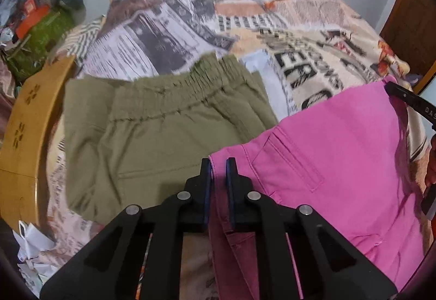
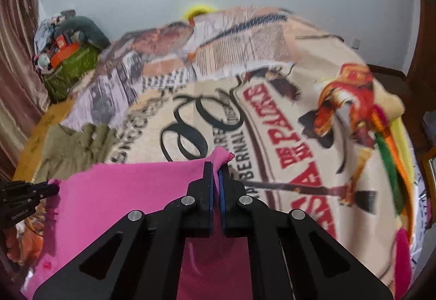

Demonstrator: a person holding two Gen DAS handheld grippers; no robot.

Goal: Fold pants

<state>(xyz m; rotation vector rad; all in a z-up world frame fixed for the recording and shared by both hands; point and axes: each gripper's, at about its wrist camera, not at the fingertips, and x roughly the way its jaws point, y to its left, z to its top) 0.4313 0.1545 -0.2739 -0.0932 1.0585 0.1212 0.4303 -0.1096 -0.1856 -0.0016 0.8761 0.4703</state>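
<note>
Pink pants [image 1: 340, 153] hang stretched between my two grippers above a bed. My left gripper [image 1: 219, 164] is shut on one corner of the pants, with cloth pinched between its blue pads. My right gripper [image 2: 217, 168] is shut on the other corner of the pink pants [image 2: 122, 191]; a small tuft sticks out past the fingertips. The right gripper's tip shows at the right edge of the left wrist view [image 1: 408, 98], and the left gripper shows at the left edge of the right wrist view [image 2: 27, 193]. Olive green pants [image 1: 152, 131] lie folded on the bed beyond my left gripper.
The bed carries a printed blanket [image 2: 286, 123] with lettering and pictures. A wooden footboard [image 1: 24, 136] curves along the left. A pile of bags and clothes [image 1: 41, 27] stands at the far left. A dark wooden door [image 1: 411, 27] is at the right.
</note>
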